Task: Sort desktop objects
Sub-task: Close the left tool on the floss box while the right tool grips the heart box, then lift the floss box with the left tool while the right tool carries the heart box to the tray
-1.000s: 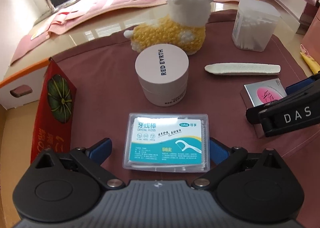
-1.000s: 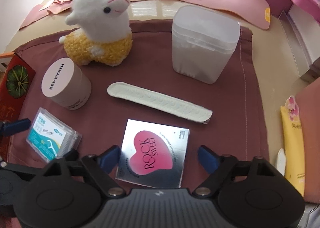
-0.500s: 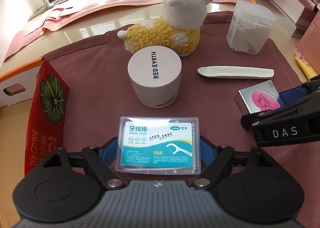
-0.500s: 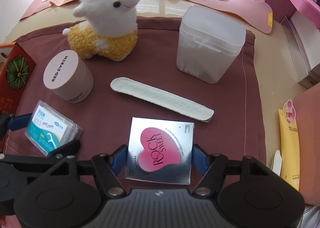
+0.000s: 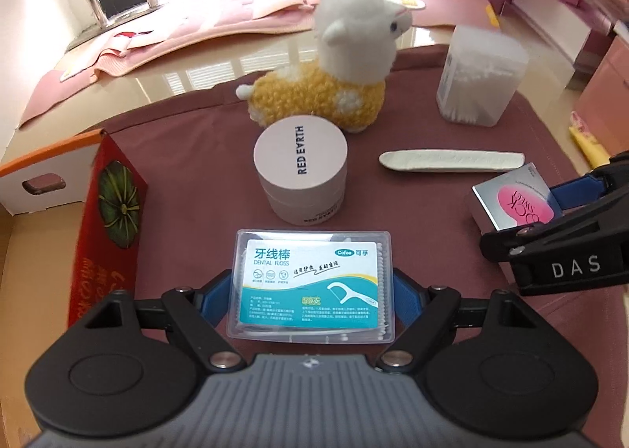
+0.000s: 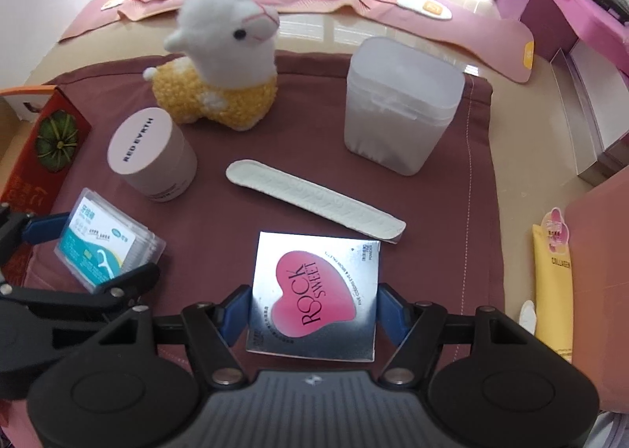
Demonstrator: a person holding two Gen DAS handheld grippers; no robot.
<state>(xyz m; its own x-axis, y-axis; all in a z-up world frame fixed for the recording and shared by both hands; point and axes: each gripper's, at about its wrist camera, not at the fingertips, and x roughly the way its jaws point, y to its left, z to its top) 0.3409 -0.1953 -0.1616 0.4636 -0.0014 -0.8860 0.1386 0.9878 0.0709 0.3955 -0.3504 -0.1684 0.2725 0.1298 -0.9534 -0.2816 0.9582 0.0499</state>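
My left gripper (image 5: pixel 310 294) is shut on the clear dental floss box (image 5: pixel 312 282), its blue pads against both short sides; the box also shows in the right wrist view (image 6: pixel 104 243). My right gripper (image 6: pixel 313 310) is shut on the silver box with a pink heart (image 6: pixel 314 290), which also shows in the left wrist view (image 5: pixel 515 198). Both boxes are low over the maroon cloth (image 6: pixel 432 212); I cannot tell whether they touch it.
On the cloth stand a pink round jar (image 5: pixel 300 168), a plush alpaca (image 5: pixel 342 62), a cotton-swab tub (image 6: pixel 401 104) and a flat white pad (image 6: pixel 314 200). A red carton (image 5: pixel 106 220) stands at the left. A yellow tube (image 6: pixel 552 286) lies at the right.
Both grippers have moved forward around their boxes and closed on them. The view has shifted slightly since half a second ago.
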